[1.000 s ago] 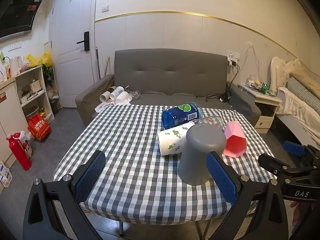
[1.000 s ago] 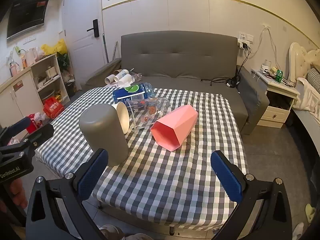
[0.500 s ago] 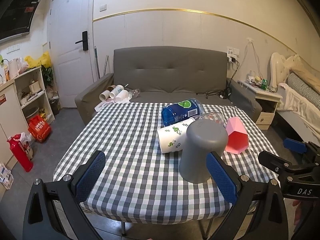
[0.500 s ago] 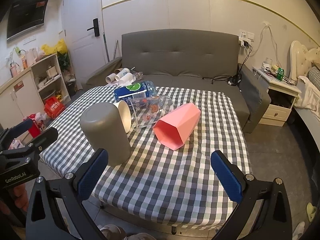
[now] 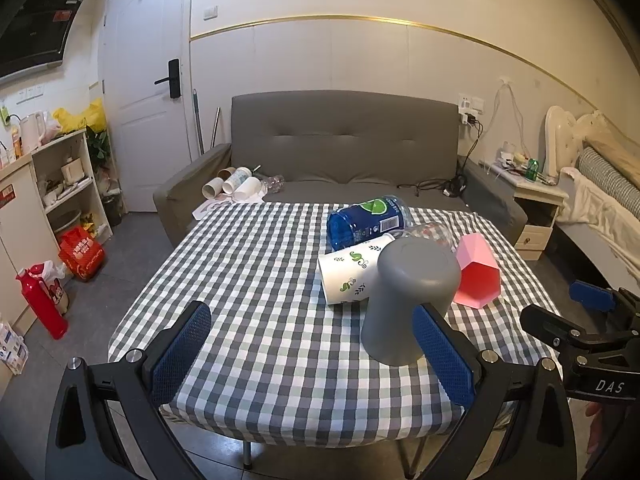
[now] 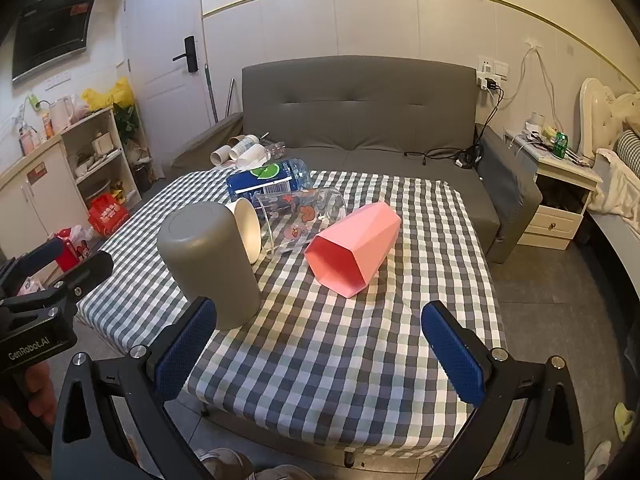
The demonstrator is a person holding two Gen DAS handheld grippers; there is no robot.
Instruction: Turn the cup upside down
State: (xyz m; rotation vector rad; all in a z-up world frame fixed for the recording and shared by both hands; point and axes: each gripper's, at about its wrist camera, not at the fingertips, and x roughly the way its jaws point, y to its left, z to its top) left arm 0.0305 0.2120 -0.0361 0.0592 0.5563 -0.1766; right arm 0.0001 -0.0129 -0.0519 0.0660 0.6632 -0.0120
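1. Leftmost, the left hand-held gripper (image 5: 310, 354) is held open and empty above the near edge of the checked-cloth surface (image 5: 256, 280).
2. Next, the grey plastic cup (image 5: 408, 300) stands mouth-down near the front edge.
3. Behind it lie a white leaf-print paper cup (image 5: 348, 274), a blue-labelled bottle (image 5: 366, 220), a clear printed glass (image 6: 300, 220) and a pink faceted cup (image 6: 354, 248), all on their sides.
4. Rightmost, the right hand-held gripper (image 6: 320, 350) is open and empty.

The left gripper (image 5: 308, 354) has its two blue-padded fingers (image 5: 182, 350) spread wide with nothing between them. The right gripper (image 6: 320, 356) is likewise spread wide and empty, its fingers (image 6: 454, 358) pointing forward. Each is level, side by side with the other.
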